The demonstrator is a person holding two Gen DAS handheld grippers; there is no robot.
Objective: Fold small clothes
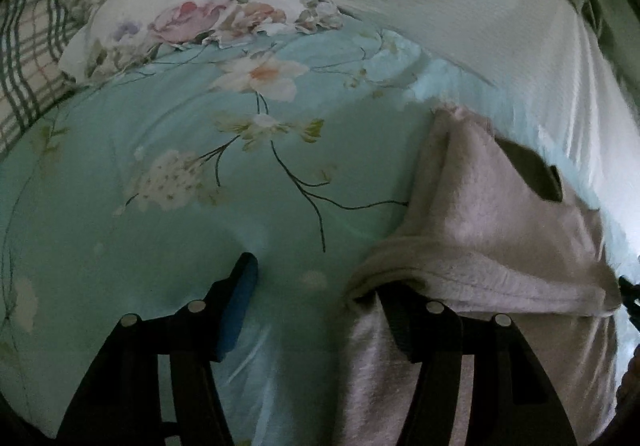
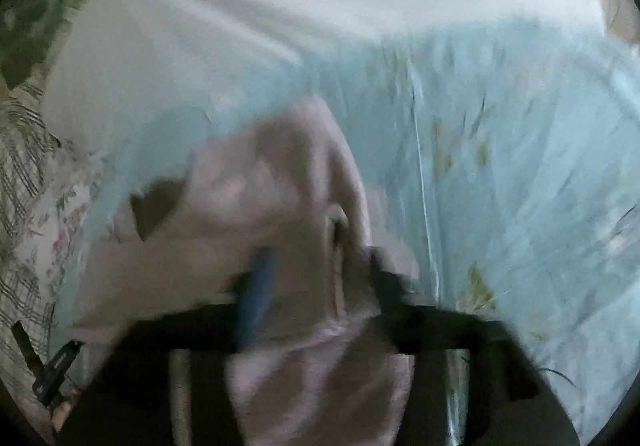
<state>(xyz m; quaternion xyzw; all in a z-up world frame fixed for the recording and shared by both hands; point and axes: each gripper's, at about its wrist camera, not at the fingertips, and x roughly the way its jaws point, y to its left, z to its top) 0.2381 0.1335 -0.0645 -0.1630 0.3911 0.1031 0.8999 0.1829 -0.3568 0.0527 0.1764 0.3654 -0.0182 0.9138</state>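
A pale pink fleece garment [image 1: 480, 230] with a dark brown patch [image 1: 536, 174] lies partly folded on the mint floral bed sheet [image 1: 160, 134]. My left gripper [image 1: 316, 278] stands open at its left edge. Its blue-padded left finger [image 1: 240, 298] rests on bare sheet, and the right finger is tucked under the garment's hem. In the blurred right wrist view the same garment [image 2: 256, 182] lies under my right gripper [image 2: 320, 258]. A fold of pink cloth sits between its spread fingers, and the pads do not press on it.
A floral pillow [image 1: 192, 14] and a plaid cloth [image 1: 28, 58] lie at the far left, and a white blanket [image 1: 460, 6] covers the back right. Bare sheet [image 2: 520, 166] stretches to the right of the garment. A black gripper part [image 2: 48, 370] shows at the lower left.
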